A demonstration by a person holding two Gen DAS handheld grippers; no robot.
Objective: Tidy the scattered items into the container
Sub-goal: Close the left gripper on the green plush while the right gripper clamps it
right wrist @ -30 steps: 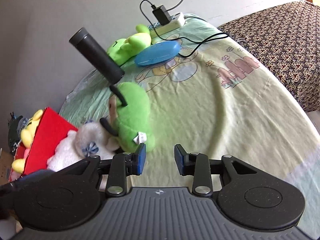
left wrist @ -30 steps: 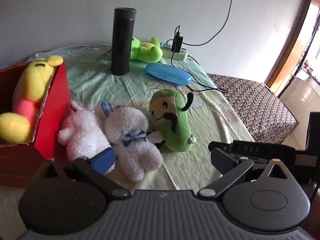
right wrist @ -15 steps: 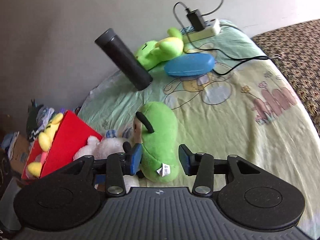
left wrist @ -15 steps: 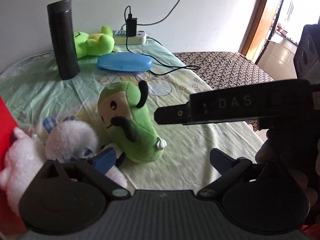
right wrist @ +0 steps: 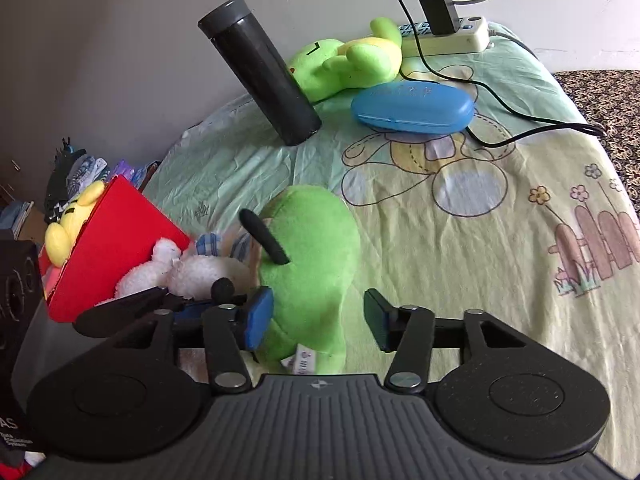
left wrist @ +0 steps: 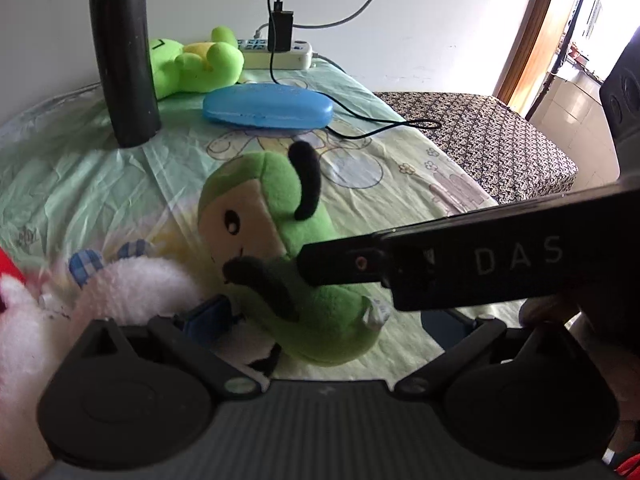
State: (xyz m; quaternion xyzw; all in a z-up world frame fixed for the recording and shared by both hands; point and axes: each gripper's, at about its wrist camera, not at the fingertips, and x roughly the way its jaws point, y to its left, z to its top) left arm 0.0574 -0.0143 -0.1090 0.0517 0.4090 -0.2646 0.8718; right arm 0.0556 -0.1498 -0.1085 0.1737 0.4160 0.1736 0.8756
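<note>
A green plush with a black stalk and moustache (left wrist: 260,200) (right wrist: 316,240) lies on the bedsheet. My right gripper (right wrist: 318,318) straddles its lower body. Its jaws are opening: the left pad is at the plush's side and the right pad stands clear of it. My left gripper (left wrist: 324,316) is open wide, with the plush's lower end between its fingers; its right finger is mostly hidden behind the right gripper's black body (left wrist: 480,264). A white plush (left wrist: 132,288) (right wrist: 192,268) lies beside the red box (right wrist: 112,248), which holds a yellow plush (right wrist: 68,228).
Further back stand a black flask (left wrist: 124,60) (right wrist: 264,76), a blue case (left wrist: 268,106) (right wrist: 412,108), a green frog plush (left wrist: 188,64) (right wrist: 348,64) and a power strip (left wrist: 280,52) with a cable. A dark patterned cloth (left wrist: 480,132) covers the right end.
Both grippers have closed in on the green plush. The right jaws have widened around it. The left view has swung right, so the red box is nearly out of sight.
</note>
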